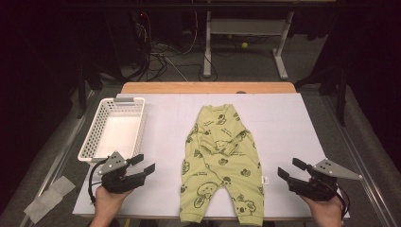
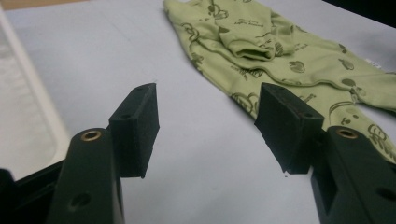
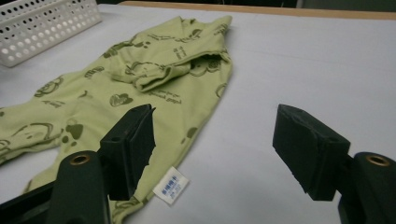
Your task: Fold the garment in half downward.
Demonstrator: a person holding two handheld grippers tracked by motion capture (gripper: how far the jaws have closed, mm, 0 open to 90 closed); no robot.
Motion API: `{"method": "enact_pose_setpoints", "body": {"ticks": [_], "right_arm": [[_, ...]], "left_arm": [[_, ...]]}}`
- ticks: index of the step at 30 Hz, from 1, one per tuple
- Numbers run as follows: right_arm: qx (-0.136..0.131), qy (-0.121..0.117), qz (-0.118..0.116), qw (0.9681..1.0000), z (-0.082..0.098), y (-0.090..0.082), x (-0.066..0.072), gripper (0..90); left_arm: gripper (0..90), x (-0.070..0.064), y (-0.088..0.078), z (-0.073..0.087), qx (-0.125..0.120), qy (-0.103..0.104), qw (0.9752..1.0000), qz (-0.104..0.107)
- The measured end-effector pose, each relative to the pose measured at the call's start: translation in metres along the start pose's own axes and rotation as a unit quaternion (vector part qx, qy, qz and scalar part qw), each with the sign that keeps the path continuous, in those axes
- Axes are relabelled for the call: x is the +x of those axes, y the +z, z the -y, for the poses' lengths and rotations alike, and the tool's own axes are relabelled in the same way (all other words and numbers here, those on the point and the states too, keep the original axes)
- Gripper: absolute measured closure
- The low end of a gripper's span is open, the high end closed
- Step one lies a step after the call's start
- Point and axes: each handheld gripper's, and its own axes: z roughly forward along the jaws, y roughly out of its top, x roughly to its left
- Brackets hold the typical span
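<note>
Soft printed cloth romper (image 1: 221, 163), matt sheet (image 1: 283, 123)

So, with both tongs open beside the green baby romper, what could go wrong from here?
1. The sleeves are already folded across the chest of the romper; a pull on one edge may undo that fold.
2. The leg cuffs lie at the table's near edge and could slide off.
3. The left tongs and right tongs stand apart from the cloth; uneven grips may skew it. The white care label sticks out and could be pinched alone.

Dim room, evenly lit table from above; soft shadows, slightly blurred close-ups.
</note>
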Motion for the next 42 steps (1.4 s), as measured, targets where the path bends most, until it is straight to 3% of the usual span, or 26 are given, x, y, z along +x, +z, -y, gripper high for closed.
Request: {"method": "enact_pose_setpoints", "body": {"ticks": [4,7,13,22,30,42], "right_arm": [[-0.010,-0.008,-0.012,0.9998,-0.010,0.008,0.005,29.8],[-0.005,-0.012,-0.028,0.9995,-0.013,0.017,0.008,30.0],[-0.005,-0.010,-0.045,0.9989,-0.017,0.033,0.011,31.2],[-0.016,-0.011,-0.045,0.9988,-0.030,0.045,0.012,32.7],[-0.007,-0.014,-0.043,0.9989,-0.037,0.058,0.011,35.5],[-0.001,-0.004,-0.036,0.9993,-0.050,0.070,0.015,36.8]], "left_arm": [[37.8,-0.003,0.016,-0.016,0.010,-0.003,0.9998,0.017],[37.8,-0.005,0.027,-0.027,0.009,0.010,0.9998,0.014],[37.8,-0.005,0.044,-0.041,0.011,0.008,0.9997,0.019],[39.4,-0.006,0.068,-0.057,0.023,0.005,0.9993,0.029],[39.4,-0.003,0.089,-0.070,0.031,-0.006,0.9990,0.030],[39.3,-0.009,0.108,-0.081,0.048,0.004,0.9984,0.029]]}}
